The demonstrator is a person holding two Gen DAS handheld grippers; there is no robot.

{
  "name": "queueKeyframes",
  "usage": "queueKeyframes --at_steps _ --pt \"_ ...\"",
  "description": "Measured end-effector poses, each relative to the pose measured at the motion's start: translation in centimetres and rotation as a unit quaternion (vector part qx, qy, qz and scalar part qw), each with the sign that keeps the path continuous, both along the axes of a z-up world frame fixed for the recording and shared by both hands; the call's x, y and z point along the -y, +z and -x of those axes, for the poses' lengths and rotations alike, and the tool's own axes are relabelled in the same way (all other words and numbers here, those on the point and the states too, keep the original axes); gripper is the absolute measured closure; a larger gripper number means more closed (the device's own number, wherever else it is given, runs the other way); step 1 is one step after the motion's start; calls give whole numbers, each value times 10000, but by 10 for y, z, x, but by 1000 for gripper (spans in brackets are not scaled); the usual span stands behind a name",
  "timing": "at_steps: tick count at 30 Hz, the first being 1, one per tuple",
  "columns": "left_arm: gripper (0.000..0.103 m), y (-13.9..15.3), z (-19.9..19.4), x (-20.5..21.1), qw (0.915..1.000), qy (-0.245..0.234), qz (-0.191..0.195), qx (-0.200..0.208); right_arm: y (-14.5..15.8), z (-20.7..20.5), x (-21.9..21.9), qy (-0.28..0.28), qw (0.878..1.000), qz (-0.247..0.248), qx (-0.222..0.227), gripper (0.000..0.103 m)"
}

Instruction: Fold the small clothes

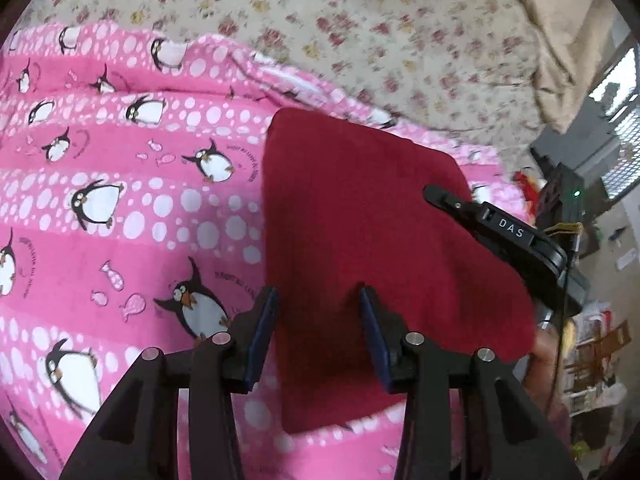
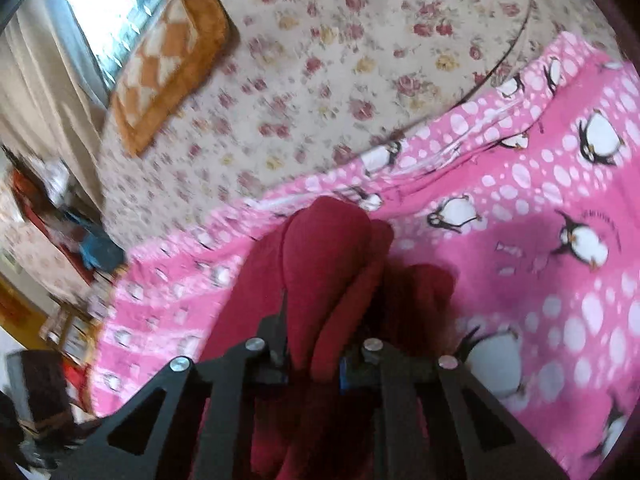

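One red garment (image 1: 360, 220) lies on a pink penguin-print blanket (image 1: 120, 200) spread over a floral bedsheet (image 1: 400, 40). The left claw (image 1: 318, 312) hangs spread just above its near part, blue pads apart, gripping nothing. The right claw (image 2: 314, 356) is pressed together, pinching a bunched fold of the soft, fleecy red cloth, which humps up between its fingers.
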State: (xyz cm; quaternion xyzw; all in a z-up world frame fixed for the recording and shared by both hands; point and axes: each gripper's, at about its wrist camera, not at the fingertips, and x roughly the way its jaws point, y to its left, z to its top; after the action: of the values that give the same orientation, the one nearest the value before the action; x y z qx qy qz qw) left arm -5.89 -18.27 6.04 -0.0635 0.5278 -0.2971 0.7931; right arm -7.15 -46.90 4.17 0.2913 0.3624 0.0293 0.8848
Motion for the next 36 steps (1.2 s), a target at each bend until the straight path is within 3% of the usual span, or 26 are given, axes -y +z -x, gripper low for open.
queueKeyframes --at_steps 2,6,10,14,18,22,24,25,26,32,36 --pt "77 -10 -2 9 10000 13 -93 2 -14 -7 6 3 9996 145 -237 87" --pt "74 -13 1 15 9995 62 -258 178 -16 1 11 9 9998 -27 -219 85" --pt "74 -13 3 17 9990 58 -343 279 6 18 6 -69 9995 144 -270 65" --pt "74 -13 2 18 9989 69 -353 296 29 49 -1 52 9999 -103 -39 44" --pt "74 -13 4 17 9985 94 -401 351 37 75 -17 340 9987 -373 -13 37" --pt "74 -11 7 19 9978 128 -493 414 33 80 -39 682 9974 -178 -155 37" --pt "74 -9 10 20 9978 114 -517 400 29 79 -46 669 9969 273 -302 51" --pt "74 -8 11 19 9980 82 -512 375 28 81 -46 644 9963 435 -359 78" --pt "74 -7 13 19 9982 48 -485 359 27 85 -43 578 9961 531 -398 84" --pt "74 -9 16 14 9994 -16 -267 199 -9 104 -29 391 9950 396 -828 89" --pt "74 0 13 7 9997 53 -38 243 6 107 -27 419 9960 418 -672 89"
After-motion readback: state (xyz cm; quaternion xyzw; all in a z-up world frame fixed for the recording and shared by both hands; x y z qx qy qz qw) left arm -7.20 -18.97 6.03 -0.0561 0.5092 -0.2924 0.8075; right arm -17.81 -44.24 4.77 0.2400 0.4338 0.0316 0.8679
